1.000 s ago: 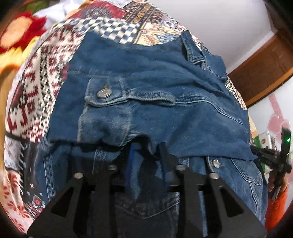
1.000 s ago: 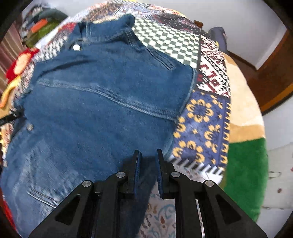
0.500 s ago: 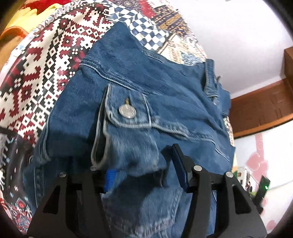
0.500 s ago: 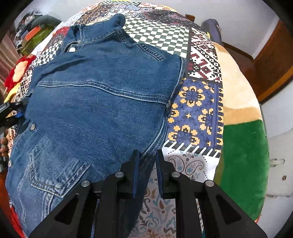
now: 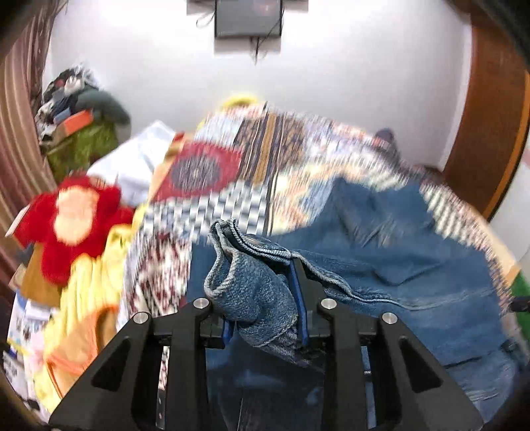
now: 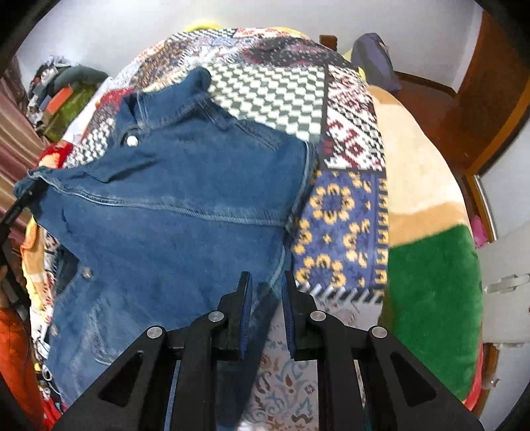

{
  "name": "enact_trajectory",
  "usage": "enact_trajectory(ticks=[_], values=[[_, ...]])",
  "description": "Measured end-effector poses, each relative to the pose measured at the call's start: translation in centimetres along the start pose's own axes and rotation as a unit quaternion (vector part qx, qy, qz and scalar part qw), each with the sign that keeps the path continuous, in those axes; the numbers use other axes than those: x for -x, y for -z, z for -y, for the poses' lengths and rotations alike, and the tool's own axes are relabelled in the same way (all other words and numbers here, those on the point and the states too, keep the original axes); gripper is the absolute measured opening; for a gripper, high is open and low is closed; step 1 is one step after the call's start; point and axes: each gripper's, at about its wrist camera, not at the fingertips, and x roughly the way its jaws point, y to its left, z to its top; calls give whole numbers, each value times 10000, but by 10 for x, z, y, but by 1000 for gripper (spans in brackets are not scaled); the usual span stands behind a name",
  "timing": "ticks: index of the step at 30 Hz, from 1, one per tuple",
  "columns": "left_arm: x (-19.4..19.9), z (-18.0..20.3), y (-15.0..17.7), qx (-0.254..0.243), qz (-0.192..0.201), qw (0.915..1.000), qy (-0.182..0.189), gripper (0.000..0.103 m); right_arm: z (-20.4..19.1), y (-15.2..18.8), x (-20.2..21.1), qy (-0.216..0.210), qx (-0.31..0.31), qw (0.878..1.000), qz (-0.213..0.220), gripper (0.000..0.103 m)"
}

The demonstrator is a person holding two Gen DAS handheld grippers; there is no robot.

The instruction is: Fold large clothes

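The left gripper (image 5: 261,298) had a thick bunch of the dark blue denim jacket (image 6: 172,212) between its black jaws, which were closing on the wad, lifted clear of the patchwork quilt (image 6: 344,205) near the bed's left edge. The right gripper (image 6: 266,305) was nearly fully closed, with the jacket's hem edge running in between its blue pads, just above the quilt at the near edge; grip looked thin there. The rest of the jacket lay spread across the quilt's middle, collar toward the far edge. To do this fold well, I'd say both hands should rise together and keep the cloth taut between them, so the raised side carries over flat without bunching. The left wrist view, badly blurred, showed what the other missed: the wad of cloth close up, a red plush toy (image 5: 73,218) off the bed's left side, and a dark screen (image 5: 248,16) on the wall. The right wrist view gave the jacket's whole outline, its silver button (image 6: 132,141), and the green blanket (image 6: 434,298) at the right edge.
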Motion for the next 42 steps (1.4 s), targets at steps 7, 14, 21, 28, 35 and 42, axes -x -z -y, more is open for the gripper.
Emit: enact_trajectory(ticks=[7,14,21,28,35,42], values=[[11,-16,-25,-86,318,9995,-36,29,-29,-23,-3,3,333,9994,128,13],[-51,-42,36,48,-880,9960,-111,29,-52,-19,-54,317,726,9962,-351,13],[-85,-60,77,163,-1591,9871,60,46,-38,-6,-52,101,466,9987,-177,13],[-82,-68,87,159,-1719,9849,119,55,-48,7,-47,431,792,9958,-159,13],[-60,-79,97,190,-1769,9840,66,68,-45,23,-41,848,1048,9908,-82,16],[-37,-84,99,225,-1735,9846,11,71,-9,28,-32,1139,439,9925,31,90]])
